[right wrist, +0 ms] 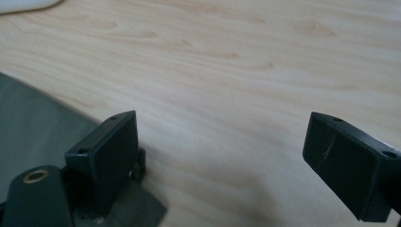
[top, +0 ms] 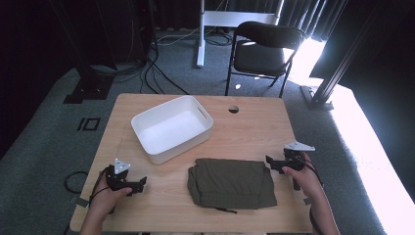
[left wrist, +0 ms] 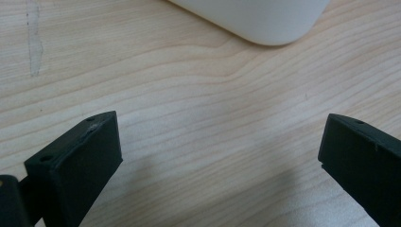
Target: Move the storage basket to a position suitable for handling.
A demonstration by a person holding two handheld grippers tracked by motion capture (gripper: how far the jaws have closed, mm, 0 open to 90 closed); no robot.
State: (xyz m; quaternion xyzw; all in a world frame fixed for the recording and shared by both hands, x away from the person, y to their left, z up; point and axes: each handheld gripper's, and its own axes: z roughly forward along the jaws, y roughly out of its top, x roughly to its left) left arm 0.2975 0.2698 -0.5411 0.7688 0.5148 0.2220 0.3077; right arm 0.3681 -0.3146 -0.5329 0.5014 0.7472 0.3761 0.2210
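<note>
1. Far left, the left hand-held gripper [top: 138, 183] rests low on the worktop [top: 254, 122], jaws spread wide with nothing between them. In its own view there's bare wood between the jaws and a corner of the white bin [left wrist: 265, 21] just ahead.
2. Moving right, the white bin [top: 172, 128] sits empty and angled on the worktop, well within reach. By my read it's there to receive the cloth.
3. Centre front, the folded olive garment [top: 231, 182] lies flat near the person's edge, a thin cord trailing from its near hem. It sits just beside the bin and between the two grippers, handy for both.
4. Far right, the right hand-held gripper [top: 272, 162] is parked at the garment's right edge, jaws agape and empty. In its own view one jaw hangs over the cloth [right wrist: 28, 123]; whether it touches, I can't tell.
</note>
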